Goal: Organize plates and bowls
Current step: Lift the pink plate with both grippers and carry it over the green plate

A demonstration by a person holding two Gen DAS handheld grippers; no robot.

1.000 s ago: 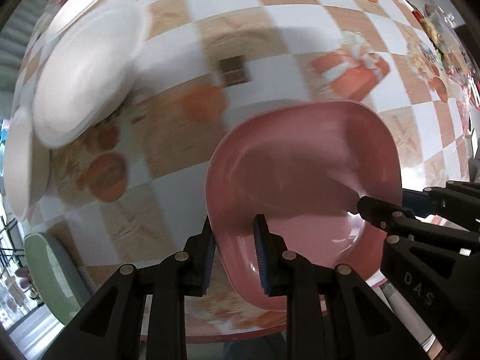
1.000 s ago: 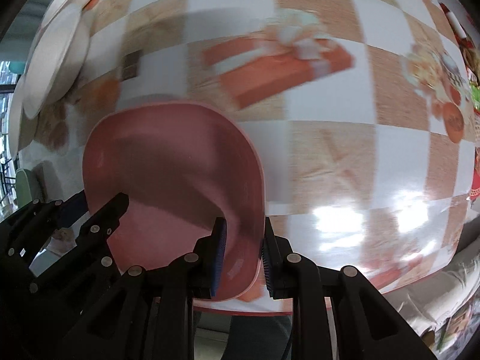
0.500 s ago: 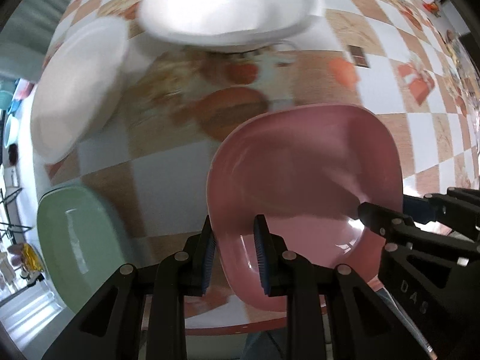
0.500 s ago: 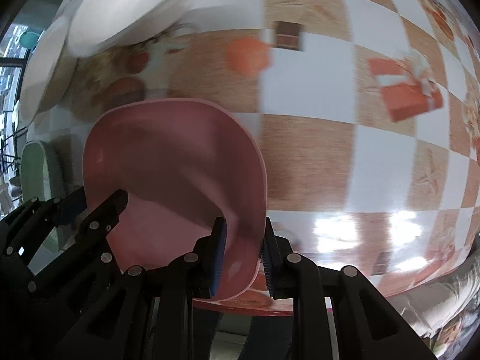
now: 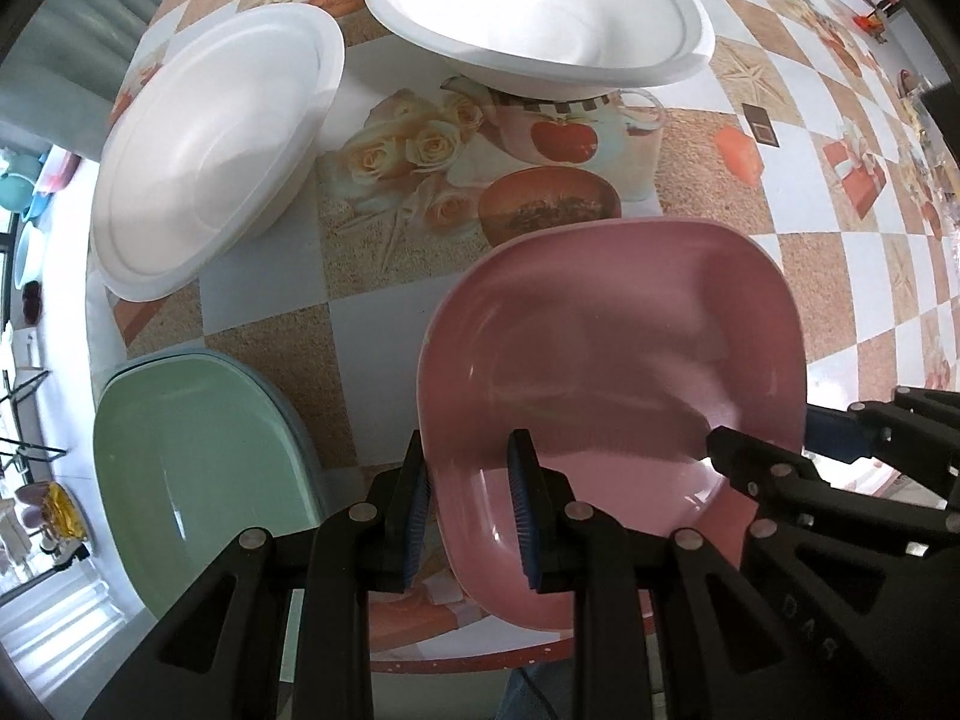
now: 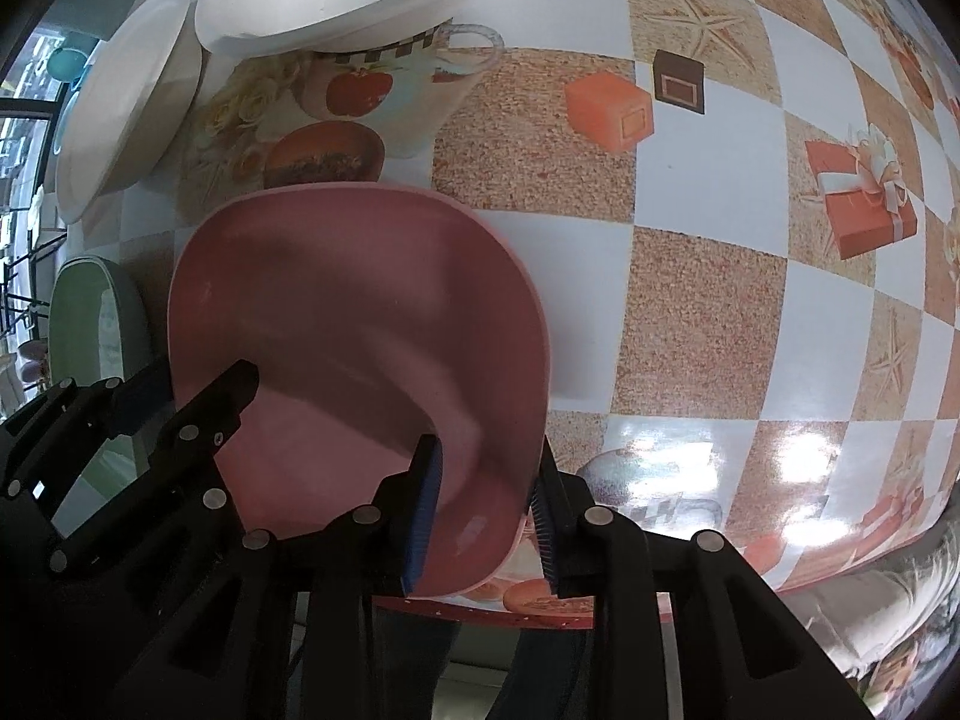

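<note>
A pink squarish plate (image 5: pixel 612 348) is held above the table by both grippers. My left gripper (image 5: pixel 468 480) is shut on its near left rim. My right gripper (image 6: pixel 486 480) is shut on its near right rim, and the plate also shows in the right wrist view (image 6: pixel 360 324). A green plate (image 5: pixel 192 468) lies on top of a blue one at the table's near left corner; it also shows in the right wrist view (image 6: pixel 84 324). Two white bowls stand farther off, one at the left (image 5: pixel 216 144) and one at the back (image 5: pixel 540 12).
The table (image 6: pixel 708 312) has a checkered printed cloth, and its red front edge (image 5: pixel 468 654) runs just below the pink plate. The right gripper's arm (image 5: pixel 840 516) shows at the lower right of the left wrist view. Small items sit at the far right.
Both grippers carried the pink plate leftward along the table. The white bowls and the green plate have come closer and more fully into view.
</note>
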